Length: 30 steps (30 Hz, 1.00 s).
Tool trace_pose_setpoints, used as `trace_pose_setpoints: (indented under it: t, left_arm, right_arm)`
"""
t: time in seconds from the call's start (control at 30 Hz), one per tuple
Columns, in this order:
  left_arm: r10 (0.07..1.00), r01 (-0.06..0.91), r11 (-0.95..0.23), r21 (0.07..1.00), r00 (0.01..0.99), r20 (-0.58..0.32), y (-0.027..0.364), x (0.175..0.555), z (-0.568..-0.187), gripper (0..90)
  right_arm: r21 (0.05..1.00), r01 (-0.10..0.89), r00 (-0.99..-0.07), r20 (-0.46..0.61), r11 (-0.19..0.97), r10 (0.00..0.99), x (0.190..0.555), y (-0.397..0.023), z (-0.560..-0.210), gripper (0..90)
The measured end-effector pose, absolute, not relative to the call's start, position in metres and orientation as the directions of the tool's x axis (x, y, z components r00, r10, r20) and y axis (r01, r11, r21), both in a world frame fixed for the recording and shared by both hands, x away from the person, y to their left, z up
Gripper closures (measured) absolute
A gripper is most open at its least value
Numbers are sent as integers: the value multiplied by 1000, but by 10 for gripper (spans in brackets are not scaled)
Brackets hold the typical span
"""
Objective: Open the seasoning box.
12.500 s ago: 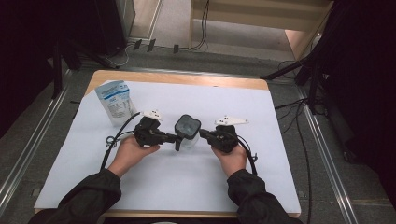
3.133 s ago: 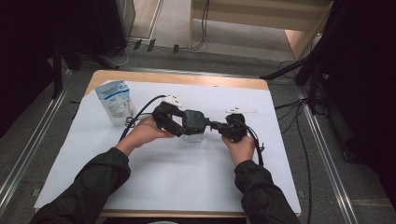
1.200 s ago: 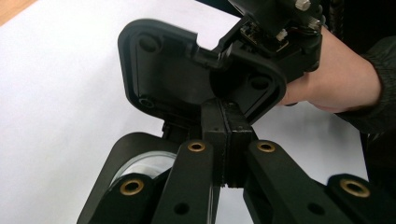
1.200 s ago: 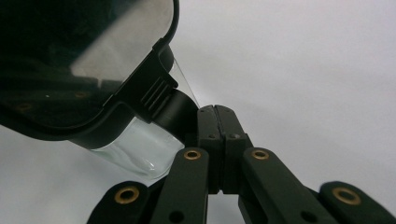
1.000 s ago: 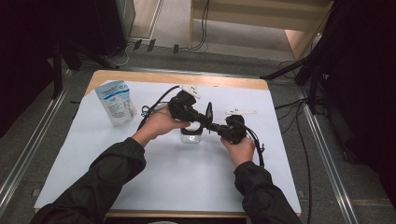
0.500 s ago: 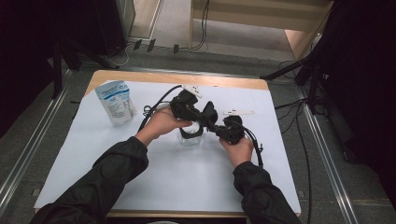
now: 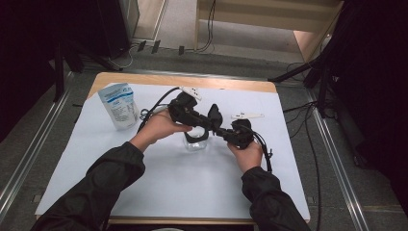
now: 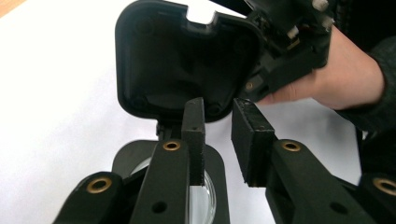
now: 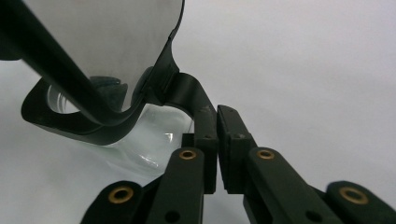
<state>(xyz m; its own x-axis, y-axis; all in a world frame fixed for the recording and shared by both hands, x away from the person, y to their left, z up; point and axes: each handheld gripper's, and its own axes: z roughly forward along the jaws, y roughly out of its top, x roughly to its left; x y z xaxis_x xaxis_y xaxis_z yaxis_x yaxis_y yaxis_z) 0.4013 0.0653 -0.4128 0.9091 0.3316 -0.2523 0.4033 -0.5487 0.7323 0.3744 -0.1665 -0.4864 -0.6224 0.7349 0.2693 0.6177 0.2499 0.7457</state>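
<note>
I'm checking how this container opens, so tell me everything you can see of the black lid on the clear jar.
The black lid is a rounded-square flap of matte plastic, swung up on a hinge to stand roughly upright over the clear jar. Its hollow inner face shows a raised rim, moulded ribs and a notch in the top edge. It joins a black collar around the jar's mouth. The left gripper has just been opening, its pads apart in front of the lid. The right gripper pinches the collar's tab.

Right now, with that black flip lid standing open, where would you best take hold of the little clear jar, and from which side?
Grip the jar by its black collar, coming level from the right, as the right claw does. The collar gives a flat, firm edge; the open lid blocks the top.
</note>
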Motion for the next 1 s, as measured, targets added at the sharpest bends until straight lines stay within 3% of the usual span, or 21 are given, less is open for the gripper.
trace_pose_setpoints:
  t: [0.23, 0.43, 0.67, 1.0]
  left_arm:
    - [352, 405, -525, 749, 904, -242, 84, 396, -414, 714]
    - [398, 439, -524, 730, 884, -245, 97, 394, -416, 556]
    - [416, 463, -507, 727, 870, -263, 115, 388, -421, 444]
    - [461, 492, -502, 711, 848, -260, 134, 375, -420, 445]
  right_arm:
    - [759, 608, -631, 283, 234, 722, 364, -177, -478, 737]
    - [764, 600, -639, 277, 239, 718, 358, -186, -478, 586]
    - [780, 585, -636, 271, 222, 723, 352, -190, -472, 539]
    - [779, 583, -655, 282, 232, 701, 342, -193, -470, 518]
